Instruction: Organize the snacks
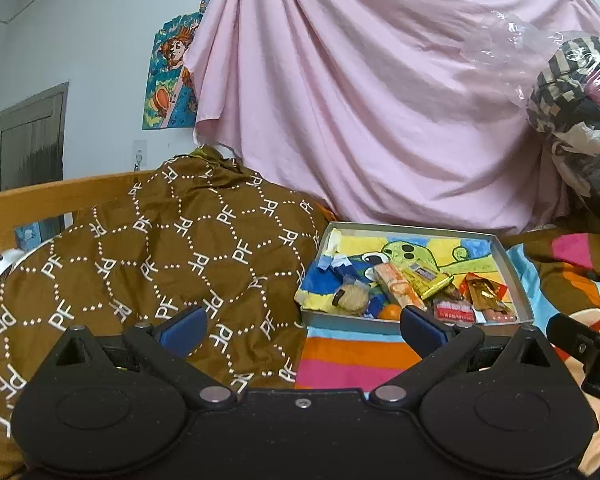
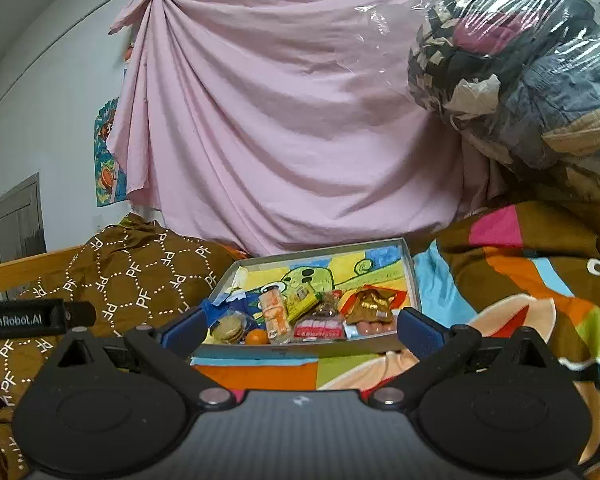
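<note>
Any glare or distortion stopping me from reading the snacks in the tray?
Left wrist: even indoor light, snacks in the tray sharp, edges bowed by fisheye. Right wrist: same tray clear; glare only on the plastic-wrapped bundle upper right, and corners vignette dark. Both sets of jaws stand open, empty.

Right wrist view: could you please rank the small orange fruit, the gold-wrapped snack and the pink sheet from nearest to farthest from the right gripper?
From the right gripper:
1. Small orange fruit, at the tray's near edge, left of centre.
2. Gold-wrapped snack, farther into the tray, on the right.
3. Pink sheet, hanging behind the tray.
</note>
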### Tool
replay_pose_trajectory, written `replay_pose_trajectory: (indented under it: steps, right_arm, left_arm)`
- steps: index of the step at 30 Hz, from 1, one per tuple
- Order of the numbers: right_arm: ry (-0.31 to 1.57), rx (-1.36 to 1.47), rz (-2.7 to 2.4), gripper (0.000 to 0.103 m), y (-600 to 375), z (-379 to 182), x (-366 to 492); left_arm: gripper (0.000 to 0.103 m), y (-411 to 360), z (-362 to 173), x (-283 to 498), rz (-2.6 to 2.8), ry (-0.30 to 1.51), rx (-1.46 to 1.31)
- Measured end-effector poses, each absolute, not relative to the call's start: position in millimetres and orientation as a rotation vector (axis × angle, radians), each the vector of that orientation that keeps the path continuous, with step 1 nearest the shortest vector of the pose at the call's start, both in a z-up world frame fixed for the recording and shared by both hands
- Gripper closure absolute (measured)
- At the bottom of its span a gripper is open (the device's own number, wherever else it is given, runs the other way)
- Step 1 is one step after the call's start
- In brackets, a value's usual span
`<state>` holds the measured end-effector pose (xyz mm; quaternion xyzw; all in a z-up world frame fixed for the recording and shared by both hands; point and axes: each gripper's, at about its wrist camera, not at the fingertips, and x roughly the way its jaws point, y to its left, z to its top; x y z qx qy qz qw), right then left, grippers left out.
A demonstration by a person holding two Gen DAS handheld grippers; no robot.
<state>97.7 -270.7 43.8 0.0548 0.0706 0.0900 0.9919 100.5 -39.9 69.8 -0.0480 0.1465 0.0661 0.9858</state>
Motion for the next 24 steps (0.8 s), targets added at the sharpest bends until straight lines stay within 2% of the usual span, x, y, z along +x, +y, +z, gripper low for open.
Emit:
replay_pose_trajectory:
  steps: [24]
  right_arm:
    - [0.194,0.035,0.121,0.000,-229.4,19.6,73.6]
  left_arm:
    - [0.001,-5.3,27.4,83.0,0.075,0.336,-0.116]
